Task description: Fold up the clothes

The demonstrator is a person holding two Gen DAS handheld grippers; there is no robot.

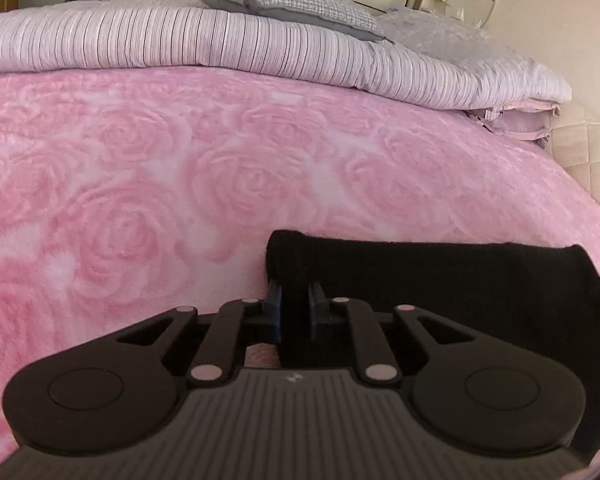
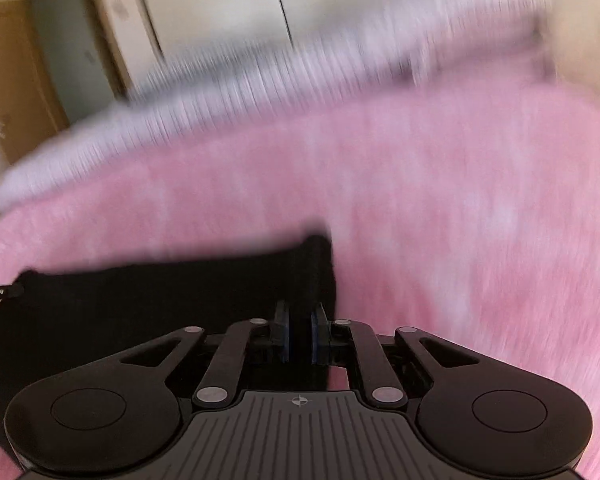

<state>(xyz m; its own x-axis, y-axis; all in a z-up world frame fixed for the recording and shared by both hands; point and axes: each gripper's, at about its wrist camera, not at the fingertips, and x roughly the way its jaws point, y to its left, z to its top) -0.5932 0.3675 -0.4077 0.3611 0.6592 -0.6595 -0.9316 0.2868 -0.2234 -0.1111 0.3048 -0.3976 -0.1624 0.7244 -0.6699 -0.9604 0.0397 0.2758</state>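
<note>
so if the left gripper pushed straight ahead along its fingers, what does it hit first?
The left gripper is already shut on the black knitted garment, so that fabric comes first. Beyond it, probably the pink rose-patterned fleece blanket, though depth is unclear.

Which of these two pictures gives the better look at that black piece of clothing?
The left wrist view: the black garment is sharp there, lying on the pink rose blanket. The right wrist view shows the same garment, but blurred.
</note>
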